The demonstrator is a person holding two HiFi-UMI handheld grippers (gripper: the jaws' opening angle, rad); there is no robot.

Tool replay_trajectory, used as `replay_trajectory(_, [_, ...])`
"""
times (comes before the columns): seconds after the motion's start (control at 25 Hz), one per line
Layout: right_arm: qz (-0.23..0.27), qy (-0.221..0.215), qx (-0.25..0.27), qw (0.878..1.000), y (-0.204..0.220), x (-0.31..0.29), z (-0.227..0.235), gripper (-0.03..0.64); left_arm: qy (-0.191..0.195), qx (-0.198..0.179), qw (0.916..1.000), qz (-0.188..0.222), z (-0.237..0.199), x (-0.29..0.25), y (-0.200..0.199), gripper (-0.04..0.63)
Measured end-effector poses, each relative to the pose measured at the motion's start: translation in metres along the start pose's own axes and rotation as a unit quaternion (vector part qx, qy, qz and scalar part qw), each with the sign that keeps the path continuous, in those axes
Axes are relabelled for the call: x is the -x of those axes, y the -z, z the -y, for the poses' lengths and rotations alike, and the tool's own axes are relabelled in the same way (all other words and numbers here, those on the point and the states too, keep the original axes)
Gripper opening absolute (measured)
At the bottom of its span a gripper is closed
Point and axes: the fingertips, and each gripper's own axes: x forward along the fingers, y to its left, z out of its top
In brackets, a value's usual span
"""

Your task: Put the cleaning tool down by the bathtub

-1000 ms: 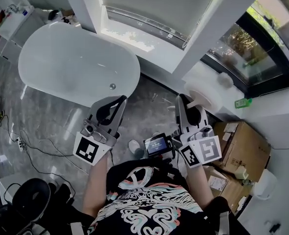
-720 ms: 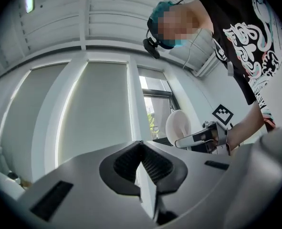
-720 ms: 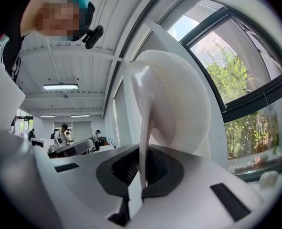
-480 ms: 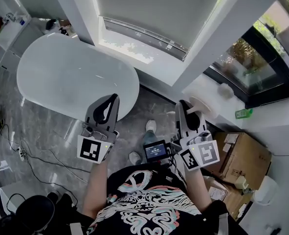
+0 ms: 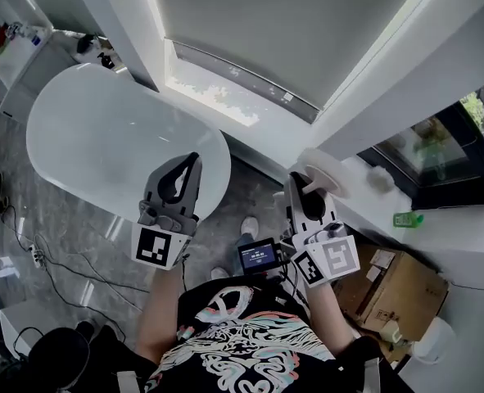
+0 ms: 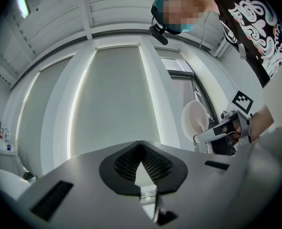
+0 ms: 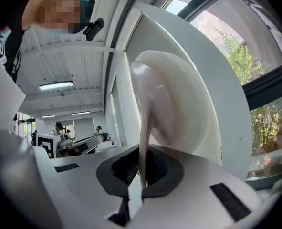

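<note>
The white oval bathtub (image 5: 102, 137) stands at the left of the head view. My right gripper (image 5: 296, 180) is held up at the right of the tub's end, shut on the thin handle of the white round cleaning tool (image 5: 325, 173). In the right gripper view the tool's disc (image 7: 179, 99) rises just above the gripper (image 7: 143, 175), its strap-like handle pinched between the pads. My left gripper (image 5: 194, 159) hovers over the tub's near end, shut with nothing in it (image 6: 141, 144). The left gripper view also catches the tool (image 6: 194, 120) at the right.
Grey marble floor runs between the tub and the white window wall. Cardboard boxes (image 5: 389, 281) sit at the right, a green item (image 5: 407, 219) on the sill. Cables (image 5: 37, 244) trail at the left by a black stool (image 5: 57, 359). A small screen (image 5: 259, 255) hangs between the grippers.
The head view has swung toward the window wall and the tub's end has come nearer. Both grippers stay raised side by side, the right one still gripping the tool.
</note>
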Motion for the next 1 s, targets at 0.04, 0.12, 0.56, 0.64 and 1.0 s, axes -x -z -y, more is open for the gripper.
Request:
replay_trajectory(0.04, [-0.002,-0.003,-0.001,1.000,0.000,-0.008,0.006,0.025,0.000,-0.001,1.0000,0.000,-0.002,-0.010,0.001,0.010])
replay_trajectory(0.12, [-0.008,-0.007,-0.007,1.000,0.001,-0.020,0.016,0.025,-0.003,-0.011,0.9999,-0.008,-0.006,-0.025,0.004,0.010])
replay_trajectory(0.56, [-0.026,-0.014,-0.012,0.999,-0.012,-0.063,0.063,0.025,-0.028,-0.004,0.9992,-0.028,-0.019,-0.096,0.020,0.009])
replay_trajectory(0.64, [-0.029,-0.020,-0.018,0.999,-0.004,-0.069,0.071,0.025,-0.031,-0.008,0.9990,-0.030,-0.019,-0.107,0.028,0.011])
replay_trajectory(1.0, [-0.037,-0.023,-0.027,0.999,0.004,-0.092,0.092,0.025,-0.049,-0.008,0.9983,-0.032,-0.031,-0.138,0.041,0.010])
